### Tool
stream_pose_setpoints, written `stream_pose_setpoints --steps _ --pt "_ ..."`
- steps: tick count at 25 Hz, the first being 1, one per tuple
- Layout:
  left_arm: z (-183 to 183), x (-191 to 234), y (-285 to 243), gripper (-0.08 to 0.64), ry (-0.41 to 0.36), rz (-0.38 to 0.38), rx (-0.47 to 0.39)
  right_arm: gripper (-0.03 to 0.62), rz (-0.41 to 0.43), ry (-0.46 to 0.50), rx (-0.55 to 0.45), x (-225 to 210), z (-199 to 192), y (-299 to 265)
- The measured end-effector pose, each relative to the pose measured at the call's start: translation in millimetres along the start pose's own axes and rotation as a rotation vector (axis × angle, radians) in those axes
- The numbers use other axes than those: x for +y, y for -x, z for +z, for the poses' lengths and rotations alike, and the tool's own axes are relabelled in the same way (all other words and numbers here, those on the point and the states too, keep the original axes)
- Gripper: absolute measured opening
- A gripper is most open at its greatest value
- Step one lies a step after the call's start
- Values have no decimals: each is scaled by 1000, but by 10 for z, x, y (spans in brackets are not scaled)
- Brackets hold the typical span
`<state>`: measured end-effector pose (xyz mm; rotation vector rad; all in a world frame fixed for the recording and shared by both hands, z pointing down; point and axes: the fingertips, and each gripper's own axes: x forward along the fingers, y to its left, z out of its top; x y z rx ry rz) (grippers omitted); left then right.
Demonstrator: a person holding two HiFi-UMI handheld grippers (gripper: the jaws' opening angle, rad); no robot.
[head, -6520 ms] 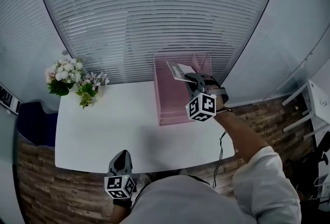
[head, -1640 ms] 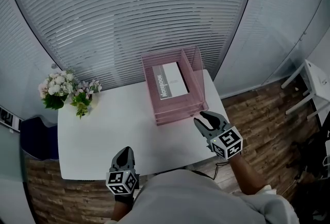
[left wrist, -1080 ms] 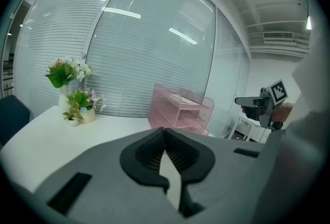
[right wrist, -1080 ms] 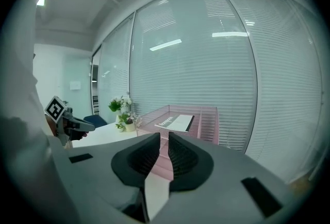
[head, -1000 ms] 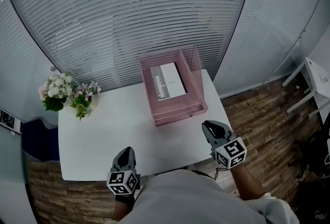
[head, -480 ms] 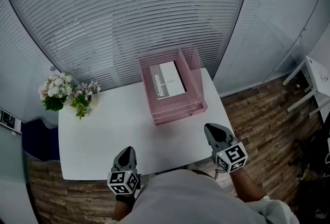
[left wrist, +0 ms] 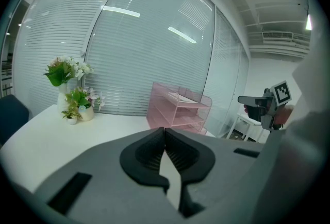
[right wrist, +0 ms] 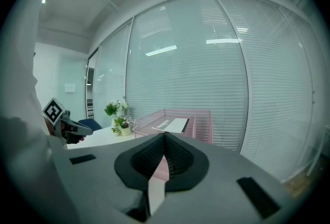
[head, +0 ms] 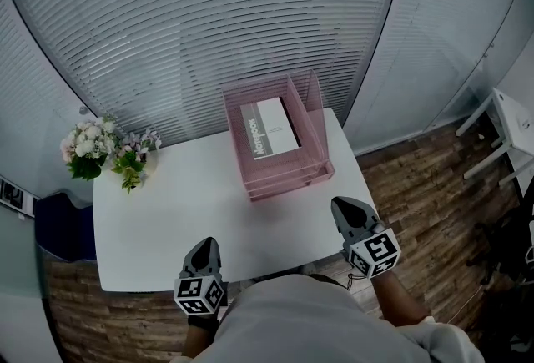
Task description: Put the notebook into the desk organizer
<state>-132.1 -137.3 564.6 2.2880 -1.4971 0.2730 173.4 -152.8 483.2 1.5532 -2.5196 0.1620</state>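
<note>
While my right gripper [head: 343,207] and left gripper [head: 202,249] hover clenched on nothing over the worktop's [head: 167,203] near edge, the notebook [head: 269,128] lies flat atop the pink desk organizer [head: 288,179] (far right side), well apart.

Notebook [head: 269,128] on top tier of the organizer [head: 288,184], organizer back right on the table [head: 183,211] — flowers [head: 92,148] back left

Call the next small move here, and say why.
Likely none beyond holding both tools at rest. The notebook lies flat in the top tray of the pink organizer. The right tool and left tool are both shut and empty, by the near edge of the table and clear of the organizer. The task looks done.
</note>
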Motion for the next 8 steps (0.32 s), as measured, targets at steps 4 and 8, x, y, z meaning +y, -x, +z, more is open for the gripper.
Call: stream_pose_setpoints --steps 4,8 --pt "-6 -6 -17 9 0 -5 2 15 -6 -2 1 -23 -8 -6" --pt "-8 24 -28 9 0 -3 2 15 -8 -2 -1 -23 -11 -29"
